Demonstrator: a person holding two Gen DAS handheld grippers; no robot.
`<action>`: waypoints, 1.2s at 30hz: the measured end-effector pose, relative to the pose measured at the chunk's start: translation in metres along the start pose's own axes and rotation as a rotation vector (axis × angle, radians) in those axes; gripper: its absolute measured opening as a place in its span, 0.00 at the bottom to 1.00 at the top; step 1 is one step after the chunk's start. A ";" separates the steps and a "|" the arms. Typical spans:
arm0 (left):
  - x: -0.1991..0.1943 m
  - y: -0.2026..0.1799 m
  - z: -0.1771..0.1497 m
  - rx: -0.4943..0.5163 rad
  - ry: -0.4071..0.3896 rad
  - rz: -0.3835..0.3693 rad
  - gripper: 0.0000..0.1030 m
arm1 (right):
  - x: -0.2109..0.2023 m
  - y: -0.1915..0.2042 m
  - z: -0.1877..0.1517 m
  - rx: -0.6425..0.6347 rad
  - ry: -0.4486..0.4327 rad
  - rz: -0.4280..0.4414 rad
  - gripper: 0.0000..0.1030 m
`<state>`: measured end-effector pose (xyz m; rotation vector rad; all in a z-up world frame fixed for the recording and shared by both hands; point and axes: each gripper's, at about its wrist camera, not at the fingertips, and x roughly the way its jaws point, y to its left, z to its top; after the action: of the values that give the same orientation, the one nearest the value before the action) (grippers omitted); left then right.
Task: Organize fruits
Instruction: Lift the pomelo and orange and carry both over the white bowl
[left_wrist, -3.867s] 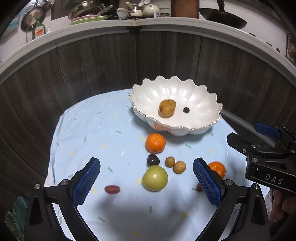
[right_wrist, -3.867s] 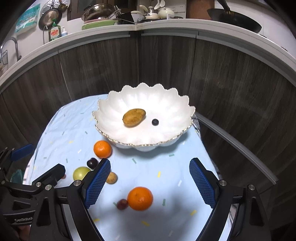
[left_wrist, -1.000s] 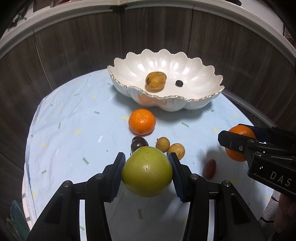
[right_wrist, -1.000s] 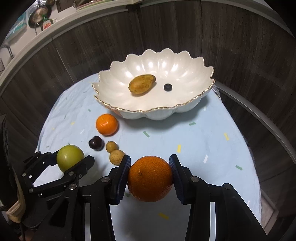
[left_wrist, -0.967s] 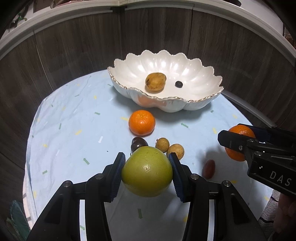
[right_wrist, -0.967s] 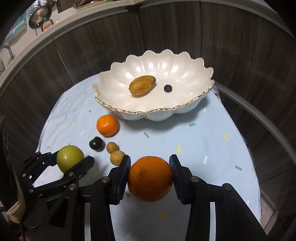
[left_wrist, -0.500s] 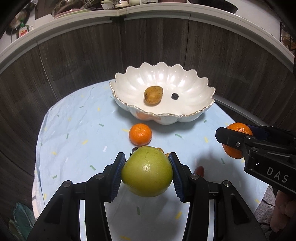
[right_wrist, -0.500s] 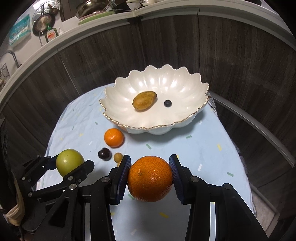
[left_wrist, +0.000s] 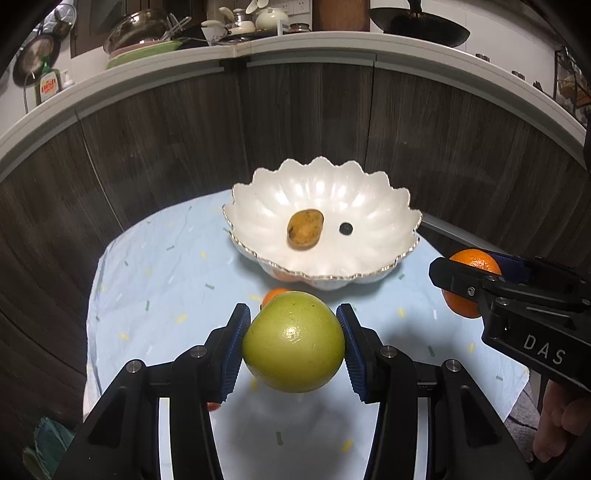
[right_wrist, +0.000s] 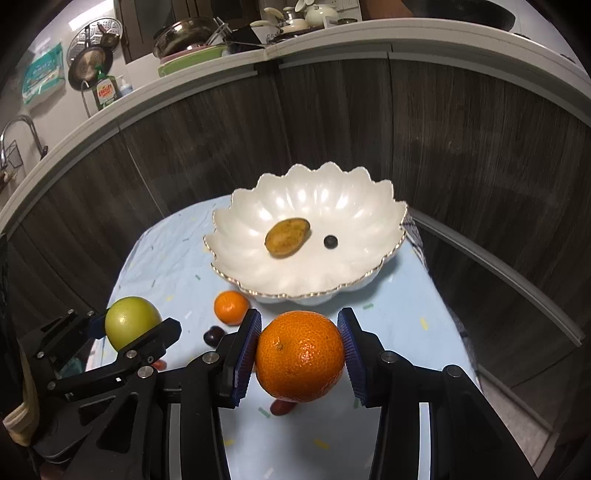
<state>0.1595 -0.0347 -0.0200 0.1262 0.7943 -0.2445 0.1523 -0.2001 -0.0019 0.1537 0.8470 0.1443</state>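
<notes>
My left gripper (left_wrist: 293, 341) is shut on a green apple (left_wrist: 293, 341), held above the table in front of the white scalloped bowl (left_wrist: 369, 206). My right gripper (right_wrist: 300, 356) is shut on a large orange (right_wrist: 300, 356), also held above the table. The bowl (right_wrist: 351, 206) holds a yellow-brown fruit (right_wrist: 287, 236) and a dark berry (right_wrist: 330, 241). A smaller orange (right_wrist: 231, 307), a dark plum (right_wrist: 213, 336) and a red fruit (right_wrist: 281, 407) lie on the blue cloth. The right gripper with its orange (left_wrist: 474, 262) shows at the right of the left wrist view.
The round table has a light blue cloth (left_wrist: 155, 280) and stands against a dark wood cabinet front (left_wrist: 303, 122). A counter above carries pans and dishes (left_wrist: 147, 33). A grey bar (right_wrist: 498, 269) runs along the table's right side.
Both grippers closed on their fruits earlier and have since risen and drawn back; the bowl sits lower and farther in both views, and more counter shows.
</notes>
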 end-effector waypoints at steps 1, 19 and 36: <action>0.000 0.000 0.002 0.000 -0.003 0.000 0.46 | -0.001 0.000 0.002 -0.001 -0.005 0.000 0.43; 0.003 -0.005 0.040 0.013 -0.034 -0.006 0.46 | -0.001 -0.007 0.036 -0.001 -0.056 0.000 0.43; 0.019 -0.006 0.072 0.009 -0.055 -0.017 0.46 | 0.011 -0.021 0.065 0.000 -0.074 -0.014 0.43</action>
<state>0.2207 -0.0582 0.0167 0.1209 0.7399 -0.2665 0.2099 -0.2234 0.0290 0.1518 0.7740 0.1248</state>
